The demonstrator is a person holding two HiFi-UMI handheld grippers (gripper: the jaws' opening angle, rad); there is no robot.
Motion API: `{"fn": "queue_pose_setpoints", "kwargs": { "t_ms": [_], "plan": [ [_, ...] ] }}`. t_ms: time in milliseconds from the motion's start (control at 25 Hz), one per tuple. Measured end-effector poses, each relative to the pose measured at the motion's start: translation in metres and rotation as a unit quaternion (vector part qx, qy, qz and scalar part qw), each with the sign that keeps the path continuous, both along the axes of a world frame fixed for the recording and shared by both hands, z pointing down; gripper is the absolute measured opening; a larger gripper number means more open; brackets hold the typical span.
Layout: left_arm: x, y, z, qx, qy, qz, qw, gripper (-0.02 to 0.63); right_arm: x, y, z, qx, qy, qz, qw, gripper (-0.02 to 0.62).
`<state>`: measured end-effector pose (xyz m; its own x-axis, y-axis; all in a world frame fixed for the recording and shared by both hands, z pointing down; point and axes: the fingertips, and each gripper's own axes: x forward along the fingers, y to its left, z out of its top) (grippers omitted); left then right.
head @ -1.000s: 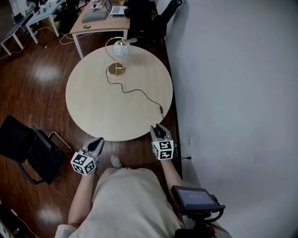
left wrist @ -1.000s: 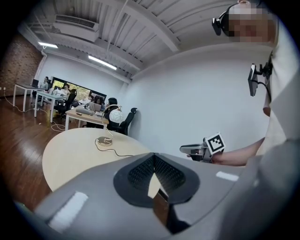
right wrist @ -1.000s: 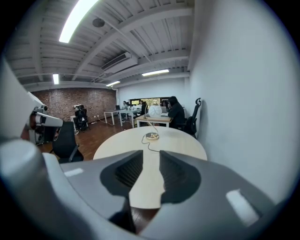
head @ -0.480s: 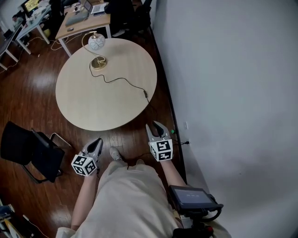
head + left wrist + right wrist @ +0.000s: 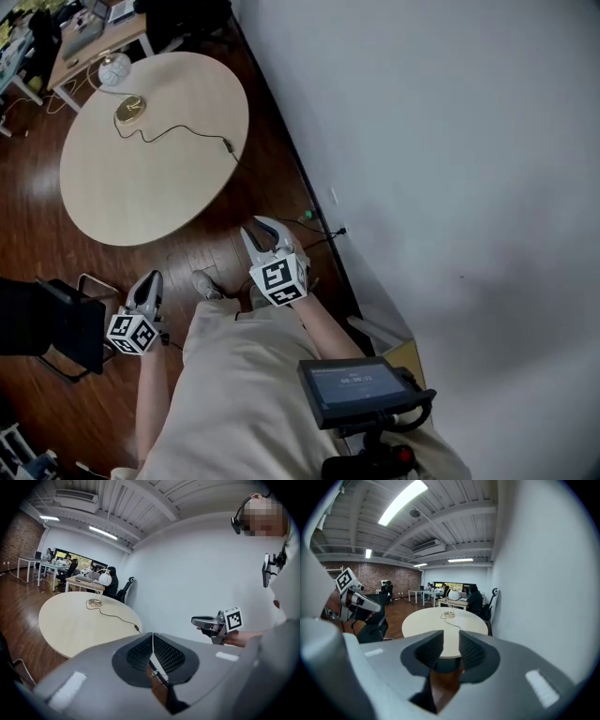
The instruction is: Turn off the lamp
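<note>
The lamp, a white globe (image 5: 112, 69) on a brass base (image 5: 129, 110), stands at the far side of the round table (image 5: 141, 187). Its black cord runs to an inline switch (image 5: 228, 145) near the table's right edge. Both grippers hang over the wooden floor, short of the table. My left gripper (image 5: 153, 278) is shut and empty, its pads meeting in the left gripper view (image 5: 152, 645). My right gripper (image 5: 265, 225) is open with its jaws closing, and nothing lies between them (image 5: 451, 648). The lamp (image 5: 452, 596) shows far ahead in the right gripper view.
A black chair (image 5: 47, 328) stands left of the person. A white wall (image 5: 450, 141) runs along the right, with a plug and cable (image 5: 323, 223) at its foot. Desks with seated people (image 5: 440, 592) lie beyond the table. A small screen (image 5: 352, 386) hangs at the person's chest.
The view has swung, so the table and lamp now sit farther off at the upper left. Both grippers have drawn away from the table's edge, the right one toward the wall.
</note>
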<state>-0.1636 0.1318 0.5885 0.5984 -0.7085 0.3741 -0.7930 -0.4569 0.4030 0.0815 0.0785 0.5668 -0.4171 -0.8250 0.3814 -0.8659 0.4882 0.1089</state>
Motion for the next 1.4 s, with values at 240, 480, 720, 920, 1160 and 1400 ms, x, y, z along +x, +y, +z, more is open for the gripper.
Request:
{"fn": "queue_pose_setpoints", "kwargs": {
  "t_ms": [240, 480, 720, 920, 1160, 1400],
  "plan": [
    [0.023, 0.002, -0.001, 0.004, -0.004, 0.029, 0.9995, 0.000, 0.009, 0.011, -0.004, -0.002, 0.022, 0.009, 1.000, 0.103],
    [0.030, 0.005, 0.000, -0.001, -0.006, 0.036, 0.9993, 0.000, 0.002, 0.013, -0.010, 0.000, 0.025, 0.000, 1.000, 0.103],
    [0.029, 0.012, 0.009, -0.005, -0.010, 0.036, 0.9993, 0.000, 0.003, 0.016, -0.005, -0.009, 0.023, -0.001, 1.000, 0.095],
    [0.028, 0.016, 0.013, -0.008, -0.010, 0.028, 0.9995, 0.000, 0.001, 0.018, 0.005, -0.017, 0.029, -0.013, 0.999, 0.088],
    [0.033, 0.023, 0.018, -0.015, -0.009, 0.023, 0.9996, 0.000, -0.006, 0.020, 0.016, -0.034, 0.068, -0.035, 0.996, 0.084],
    [0.039, 0.024, 0.022, -0.019, -0.013, 0.027, 0.9994, 0.000, -0.011, 0.020, 0.022, -0.054, 0.083, -0.052, 0.994, 0.084]
  ]
}}
